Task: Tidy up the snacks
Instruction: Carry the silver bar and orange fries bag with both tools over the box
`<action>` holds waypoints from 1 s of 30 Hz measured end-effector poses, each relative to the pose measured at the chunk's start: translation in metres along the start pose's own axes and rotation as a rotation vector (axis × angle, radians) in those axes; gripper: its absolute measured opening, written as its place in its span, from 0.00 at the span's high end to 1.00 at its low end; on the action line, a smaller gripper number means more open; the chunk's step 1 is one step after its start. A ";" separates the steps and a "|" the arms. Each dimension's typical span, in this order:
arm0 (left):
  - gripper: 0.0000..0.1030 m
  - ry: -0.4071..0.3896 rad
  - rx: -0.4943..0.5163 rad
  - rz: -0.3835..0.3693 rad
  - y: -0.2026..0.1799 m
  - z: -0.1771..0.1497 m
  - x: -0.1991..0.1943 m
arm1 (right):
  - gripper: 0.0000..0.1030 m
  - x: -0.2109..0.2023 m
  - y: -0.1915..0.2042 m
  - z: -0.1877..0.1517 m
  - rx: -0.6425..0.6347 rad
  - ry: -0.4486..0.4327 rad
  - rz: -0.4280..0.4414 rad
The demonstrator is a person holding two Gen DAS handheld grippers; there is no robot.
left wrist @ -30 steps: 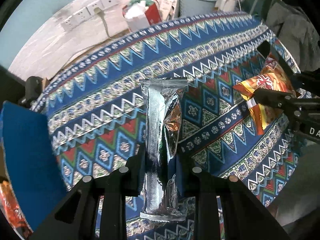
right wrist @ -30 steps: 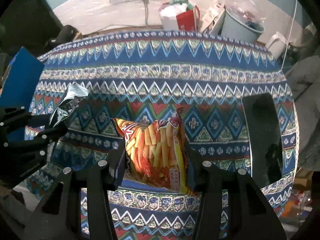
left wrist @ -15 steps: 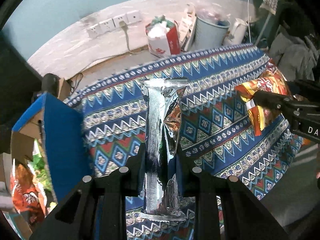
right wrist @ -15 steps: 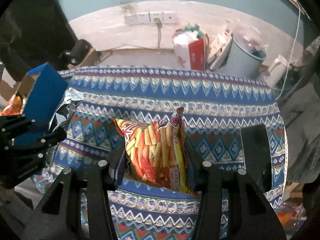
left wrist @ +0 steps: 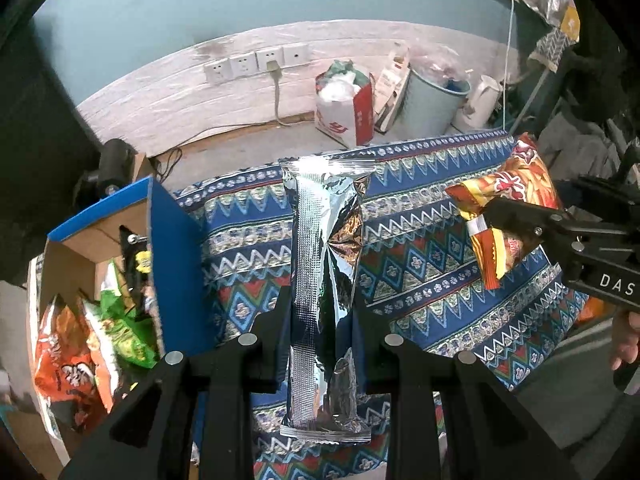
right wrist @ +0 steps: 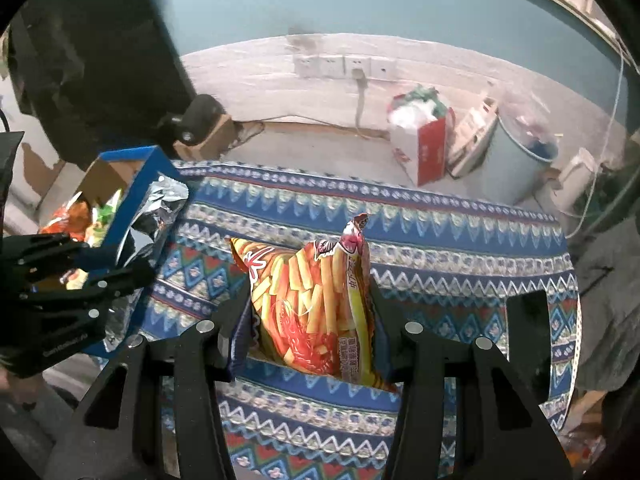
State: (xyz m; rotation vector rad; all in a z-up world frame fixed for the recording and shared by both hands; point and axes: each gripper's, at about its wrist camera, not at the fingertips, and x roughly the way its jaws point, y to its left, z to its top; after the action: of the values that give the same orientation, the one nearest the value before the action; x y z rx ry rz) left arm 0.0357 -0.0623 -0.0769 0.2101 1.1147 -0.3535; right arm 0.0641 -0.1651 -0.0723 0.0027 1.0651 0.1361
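Observation:
My left gripper (left wrist: pixel 320 312) is shut on a long silver foil snack packet (left wrist: pixel 324 264), held upright above the patterned tablecloth (left wrist: pixel 420 280). My right gripper (right wrist: pixel 312 312) is shut on an orange-yellow bag of shrimp fries (right wrist: pixel 316 304), also held above the cloth. Each gripper shows in the other's view: the right one with its bag (left wrist: pixel 504 216) at right, the left one with the silver packet (right wrist: pixel 156 216) at left. A blue cardboard box (left wrist: pixel 168 248) stands at the table's left end and holds several snack bags (left wrist: pixel 100 332).
A black flat object (right wrist: pixel 528 332) lies on the cloth at the right. Behind the table on the floor stand a red-and-white bag (left wrist: pixel 348 104), a pale blue bin (left wrist: pixel 436 104) and a white kettle (left wrist: pixel 480 100). Wall sockets (left wrist: pixel 256 62) sit on the back wall.
Both grippers have risen and pulled back with their packets still held. The table looks smaller and farther, and the blue box's open inside with its snack bags has come into view at left.

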 end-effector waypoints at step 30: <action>0.75 -0.059 -0.279 0.106 0.143 -0.041 -0.043 | 0.53 0.013 0.131 0.049 -0.156 -0.018 0.125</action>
State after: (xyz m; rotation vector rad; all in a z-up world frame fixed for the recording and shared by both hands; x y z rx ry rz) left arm 0.0384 0.0912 -0.0575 0.0115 1.0767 -0.1063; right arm 0.0985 -0.0301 -0.0511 -0.0701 1.0346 0.3308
